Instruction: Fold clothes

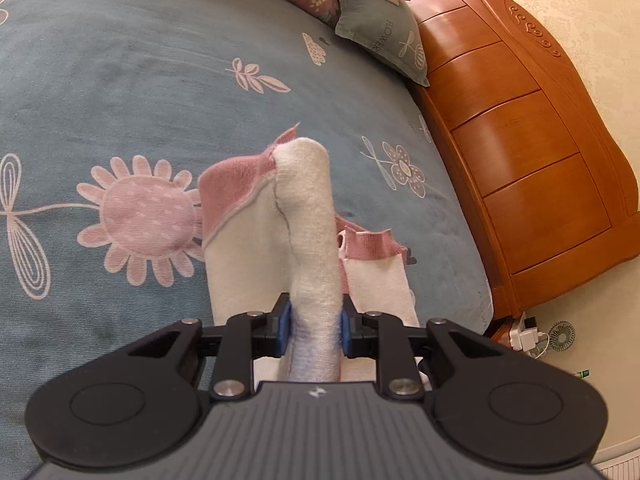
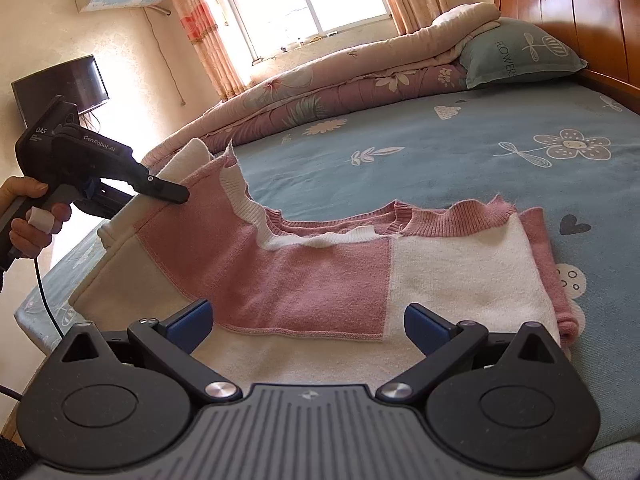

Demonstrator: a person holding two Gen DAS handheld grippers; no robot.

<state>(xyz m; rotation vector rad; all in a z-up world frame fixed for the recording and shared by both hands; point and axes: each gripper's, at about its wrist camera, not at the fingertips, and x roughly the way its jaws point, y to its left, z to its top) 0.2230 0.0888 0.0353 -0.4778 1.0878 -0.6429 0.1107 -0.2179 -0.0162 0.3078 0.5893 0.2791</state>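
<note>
Nearest our left camera, the left gripper is clamped on a thick cream fold of the sweater, its blue pads pressing the knit from both sides. We see that fold lifted clear of the bed, with the pink shoulder panel hanging to its left and a pink ribbed cuff drooping to its right.

From the right camera, our right gripper stands wide open with nothing between its fingers (it hangs just over the sweater's near cream hem). The sweater lies near the bed's front edge, its right half flat on the blue flowered sheet, its left side raised where a hand holds the left gripper against it. A rolled quilt and a pillow sit along the bed's far edge, by the wooden headboard.
</note>
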